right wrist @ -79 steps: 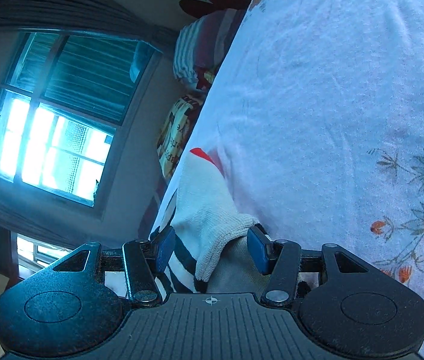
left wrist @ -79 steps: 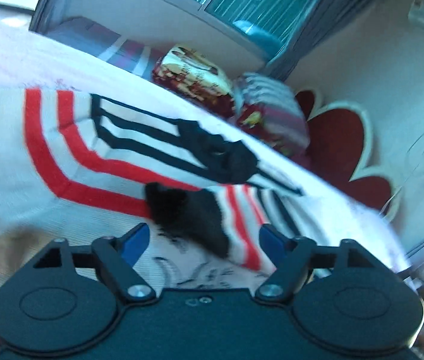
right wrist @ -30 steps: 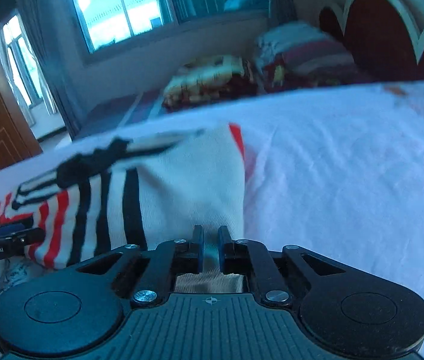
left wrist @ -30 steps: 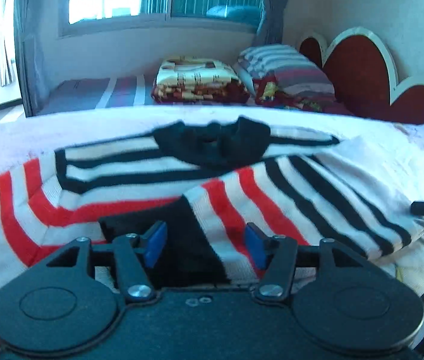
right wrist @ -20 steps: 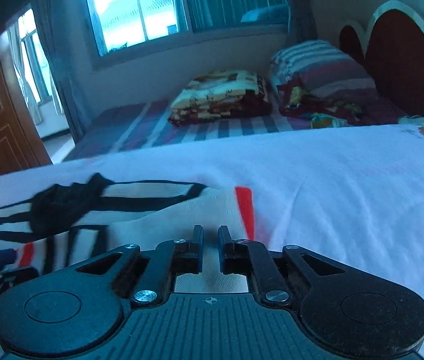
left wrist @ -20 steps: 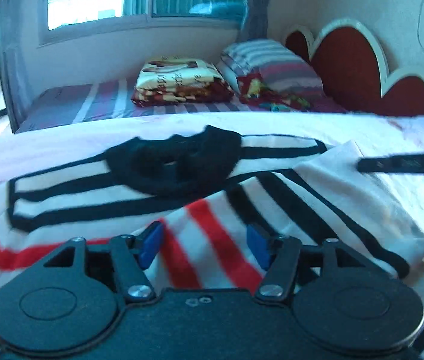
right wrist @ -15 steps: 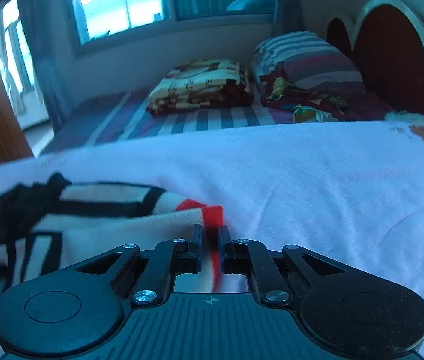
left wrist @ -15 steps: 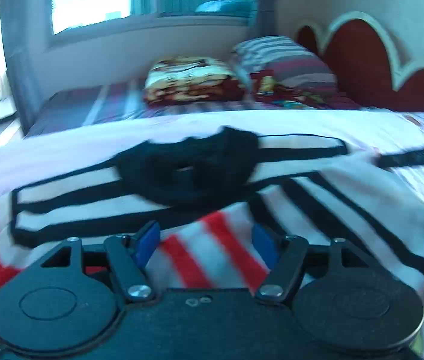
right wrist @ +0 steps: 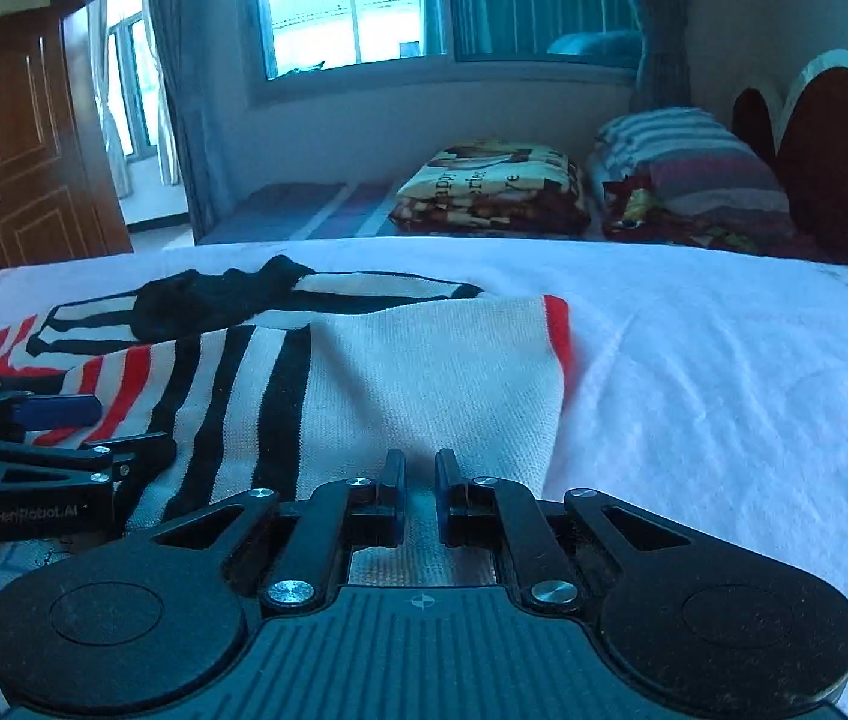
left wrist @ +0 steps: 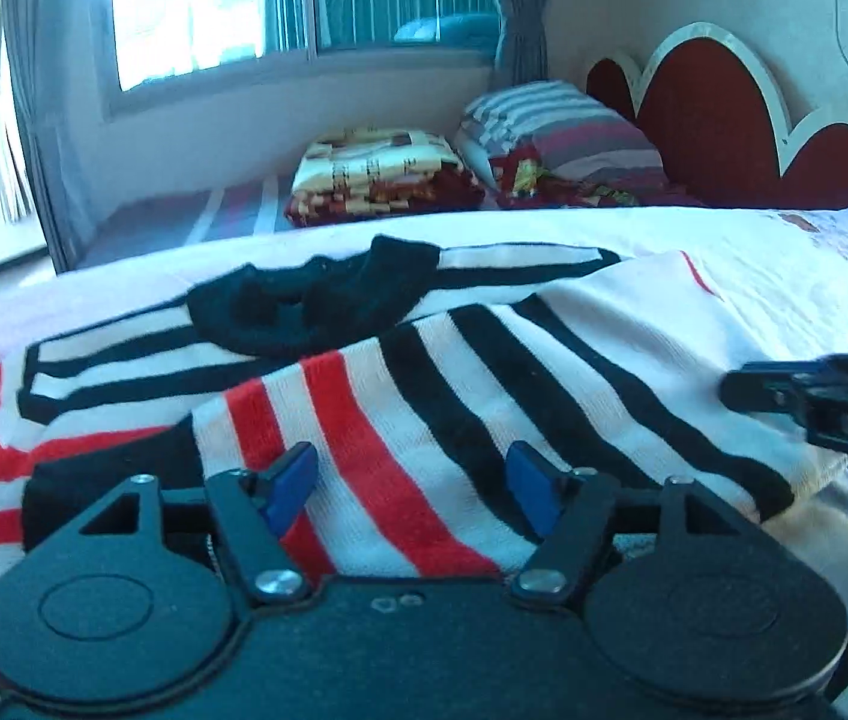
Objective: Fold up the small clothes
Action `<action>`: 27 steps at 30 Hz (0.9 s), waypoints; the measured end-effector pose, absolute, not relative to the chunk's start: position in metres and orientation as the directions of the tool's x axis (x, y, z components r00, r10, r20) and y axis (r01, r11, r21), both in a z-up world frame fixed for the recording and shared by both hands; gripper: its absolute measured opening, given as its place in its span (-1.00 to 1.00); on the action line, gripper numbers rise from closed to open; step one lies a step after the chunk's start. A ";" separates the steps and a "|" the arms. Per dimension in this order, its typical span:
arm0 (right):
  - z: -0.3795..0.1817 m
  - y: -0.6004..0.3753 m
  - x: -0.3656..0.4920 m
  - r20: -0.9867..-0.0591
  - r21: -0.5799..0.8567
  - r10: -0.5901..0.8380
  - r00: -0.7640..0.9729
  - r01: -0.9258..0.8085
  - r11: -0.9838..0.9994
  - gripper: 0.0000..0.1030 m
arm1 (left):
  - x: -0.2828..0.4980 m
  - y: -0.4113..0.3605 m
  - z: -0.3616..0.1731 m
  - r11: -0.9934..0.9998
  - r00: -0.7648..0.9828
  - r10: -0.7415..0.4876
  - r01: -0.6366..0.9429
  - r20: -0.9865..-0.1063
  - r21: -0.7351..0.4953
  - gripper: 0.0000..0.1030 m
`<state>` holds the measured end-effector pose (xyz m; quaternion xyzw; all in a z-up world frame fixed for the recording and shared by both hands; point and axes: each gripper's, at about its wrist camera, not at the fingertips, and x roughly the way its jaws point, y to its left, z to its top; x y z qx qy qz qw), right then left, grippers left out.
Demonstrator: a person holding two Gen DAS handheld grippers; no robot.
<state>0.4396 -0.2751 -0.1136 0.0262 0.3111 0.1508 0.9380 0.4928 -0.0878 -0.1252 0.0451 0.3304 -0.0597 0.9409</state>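
Changed since a second ago: left gripper (left wrist: 411, 483) let go and spread wider, blue fingers (left wrist: 291, 483) now standing apart over the red and cream stripes, nothing pinched. Folded-over half of the knitted sweater with cream, black and red stripes (left wrist: 484, 384) now down flat across the lower layer instead of hanging in the air. Black ribbed collar (left wrist: 309, 300) left uncovered beyond the fold line. Right gripper (right wrist: 420, 480) unchanged in grip: fingers pressed nearly together, still pinching a tongue of cream knit at the near hem (right wrist: 424, 516).

Meaning for the task, as a judgement: first fold over the body laid and probably finished on the left side; right corner not yet released, so fold only half settled. Likely next: release on the right, then smoothing or a second fold.

Edges: sweater lying on the white bedsheet with faint flowers (right wrist: 724, 396), right margin marked by a narrow red band (right wrist: 562, 336), near hem close to the front edge of the bed, partly hidden behind the gripper bodies. Plenty of bare sheet to the right of the sweater and beyond the collar for sliding or folding. Folded patterned blanket (right wrist: 490, 192), striped pillow (right wrist: 682, 168) and red scalloped headboard (left wrist: 718, 120) well apart, on the far side.
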 end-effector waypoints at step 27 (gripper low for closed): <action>-0.074 -0.208 0.347 -0.655 0.257 0.186 0.733 -0.016 0.966 -0.84 | 0.278 0.310 -0.111 0.712 0.780 0.181 -0.525 -0.599 -0.467 -0.22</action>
